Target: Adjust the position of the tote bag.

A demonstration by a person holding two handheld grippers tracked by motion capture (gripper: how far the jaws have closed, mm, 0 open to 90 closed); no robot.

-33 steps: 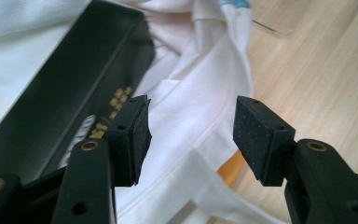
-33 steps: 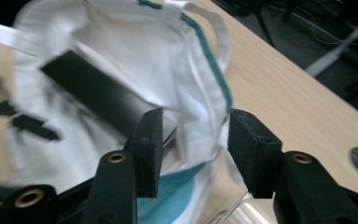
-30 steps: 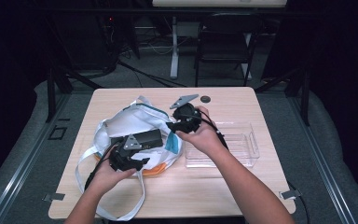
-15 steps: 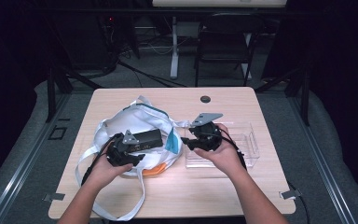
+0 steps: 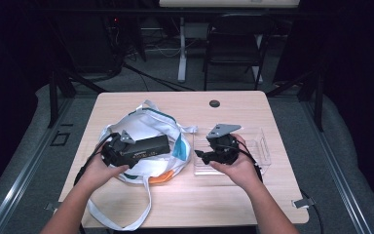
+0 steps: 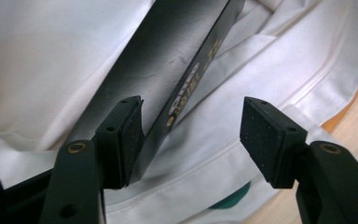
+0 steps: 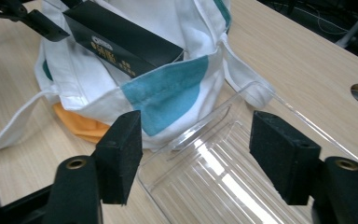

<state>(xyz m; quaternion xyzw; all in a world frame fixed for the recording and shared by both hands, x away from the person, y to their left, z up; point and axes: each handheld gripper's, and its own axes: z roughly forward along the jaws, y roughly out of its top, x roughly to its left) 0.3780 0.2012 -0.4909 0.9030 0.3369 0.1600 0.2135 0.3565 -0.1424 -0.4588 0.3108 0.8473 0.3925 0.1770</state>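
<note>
Wooden table point(image 5: 233, 195): black box point(image 5: 146, 145) lies lengthwise ahead of left gripper point(image 6: 191, 135), jaws apart, seemingly touching one pad only.

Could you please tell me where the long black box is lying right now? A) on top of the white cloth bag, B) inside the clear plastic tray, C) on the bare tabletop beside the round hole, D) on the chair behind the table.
A: the long black box lies across the white cloth bag, while the clear plastic tray to its right holds nothing.
</note>
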